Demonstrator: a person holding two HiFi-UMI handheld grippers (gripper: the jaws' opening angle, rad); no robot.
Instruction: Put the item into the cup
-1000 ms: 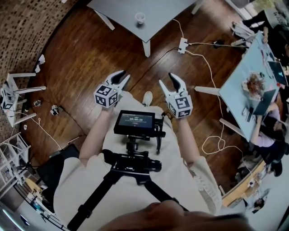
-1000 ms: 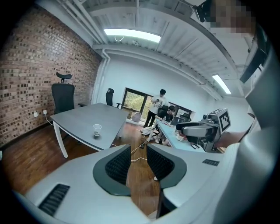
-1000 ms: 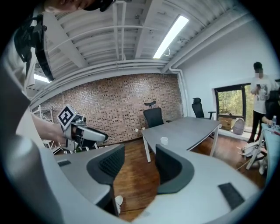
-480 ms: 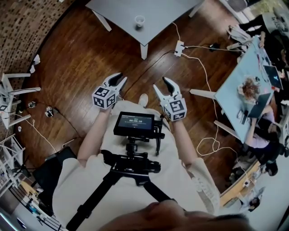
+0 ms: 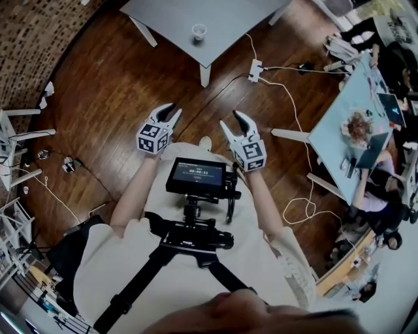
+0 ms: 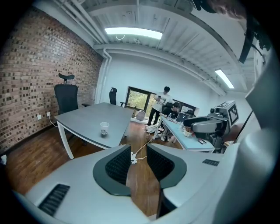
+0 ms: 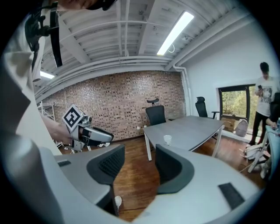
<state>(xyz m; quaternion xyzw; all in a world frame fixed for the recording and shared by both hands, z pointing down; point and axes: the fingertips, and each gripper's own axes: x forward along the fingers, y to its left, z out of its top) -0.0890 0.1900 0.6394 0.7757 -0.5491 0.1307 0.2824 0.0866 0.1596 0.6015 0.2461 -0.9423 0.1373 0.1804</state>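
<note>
White cup [image 5: 199, 31] upright on grey table [image 5: 228, 19], well ahead of both claws. Left gripper [image 5: 171, 111] spread wide, nothing between its jaws; right gripper [image 5: 230, 119] likewise gaping, empty, over wooden floor [image 5: 117, 78].

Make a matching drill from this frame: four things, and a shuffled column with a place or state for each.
Things:
1. paper cup
2. left gripper
3. power strip
4. small monitor

Places or states:
a. on the wooden floor, cables running from it
b. on the grey table
c. atop the black mount, screen lit
d. jaws apart, nothing between them

Pairs: 1-b, 2-d, 3-a, 4-c
</note>
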